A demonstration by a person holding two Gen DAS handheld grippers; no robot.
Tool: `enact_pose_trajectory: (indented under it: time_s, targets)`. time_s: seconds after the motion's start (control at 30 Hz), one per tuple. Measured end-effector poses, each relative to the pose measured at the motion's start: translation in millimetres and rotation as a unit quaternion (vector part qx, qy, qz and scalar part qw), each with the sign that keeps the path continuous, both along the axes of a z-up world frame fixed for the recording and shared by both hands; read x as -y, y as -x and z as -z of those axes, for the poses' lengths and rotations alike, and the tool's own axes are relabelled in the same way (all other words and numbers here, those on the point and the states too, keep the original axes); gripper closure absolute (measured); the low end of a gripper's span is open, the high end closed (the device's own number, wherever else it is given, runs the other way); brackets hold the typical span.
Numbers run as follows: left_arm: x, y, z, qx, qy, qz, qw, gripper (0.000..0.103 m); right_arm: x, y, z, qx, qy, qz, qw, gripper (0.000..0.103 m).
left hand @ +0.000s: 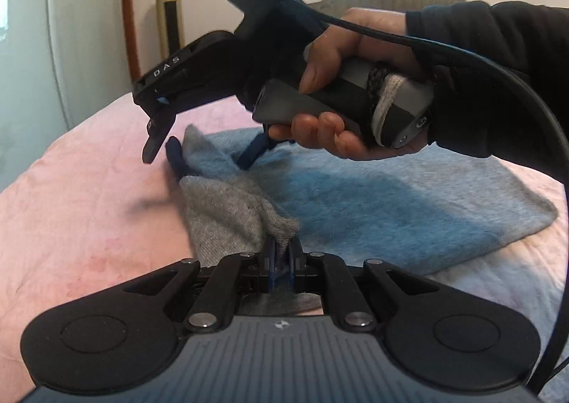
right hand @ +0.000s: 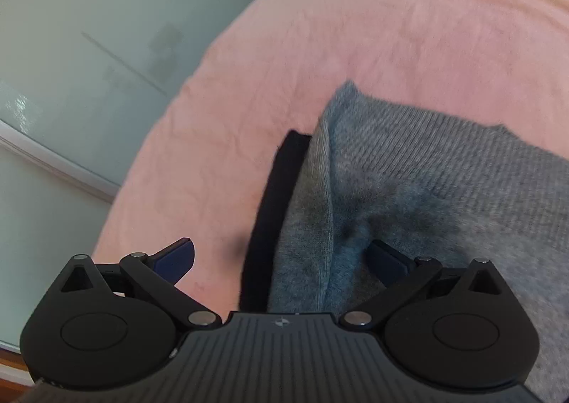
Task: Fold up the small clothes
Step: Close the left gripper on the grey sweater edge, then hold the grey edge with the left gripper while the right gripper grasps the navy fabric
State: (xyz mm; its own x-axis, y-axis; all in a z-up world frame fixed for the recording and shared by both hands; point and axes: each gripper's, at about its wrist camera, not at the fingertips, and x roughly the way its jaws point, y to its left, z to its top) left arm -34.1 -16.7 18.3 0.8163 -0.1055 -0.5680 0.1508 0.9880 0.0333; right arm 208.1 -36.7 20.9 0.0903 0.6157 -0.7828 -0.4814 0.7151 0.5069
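Grey knit garment (left hand: 373, 204) lies on pink bedding (left hand: 89, 197); left gripper (left hand: 281, 253) clamped on its near corner; right gripper (right hand: 281, 257) jaws apart, straddling the far edge; risk: lopsided fold if the pinched corner slips.

Small grey knit garment (left hand: 373, 197), fuzzy blue-grey on its inner face, spread across pink bed (left hand: 89, 189). Broad flat portion lying toward the bed's right side, its rounded corner near the right edge. Left portion lifted into a peaked ridge, grey ribbed outer face turned up, one corner pinched between the shut pads of the left claw (left hand: 282, 253) at the near edge. Dark navy band showing along the raised fold's left side, seen close in the right wrist view beside the ribbed grey knit (right hand: 409, 168), toward the bed's left edge.
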Motion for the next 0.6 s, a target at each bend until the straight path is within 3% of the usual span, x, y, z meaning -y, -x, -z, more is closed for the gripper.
enact_pose_trajectory:
  time_s: [0.2,0.27,0.33,0.4,0.43,0.6]
  targets:
    - [-9.9,8.6,-0.6,0.024,-0.025,-0.049,0.9982,0.094,-19.2,12.4,-12.1,0.027,0.002,-0.048,0.998,0.004]
    - [-14.5,6.8,3.4,0.008,-0.019,-0.061,0.9979,0.089,-20.1,11.5,-10.8,0.026,0.008,-0.053,0.998,0.004]
    - [-23.3,3.8,6.3,-0.015,0.005,-0.083,0.9964,0.071,-22.5,9.6,-9.0,0.025,0.009,-0.055,0.998,0.004]
    - [-33.2,4.6,8.6,-0.033,0.035,-0.105,0.9933,0.018,-29.7,3.6,-5.7,0.021,0.005,-0.053,0.998,0.003]
    - [-39.1,5.2,9.9,-0.038,0.049,-0.121,0.9907,0.010,-28.8,3.4,-5.8,0.018,0.002,-0.056,0.998,0.003]
    - [-51.0,-9.2,12.3,-0.048,0.089,-0.144,0.9843,0.010,-33.3,5.8,-6.1,0.017,0.007,-0.068,0.998,0.002]
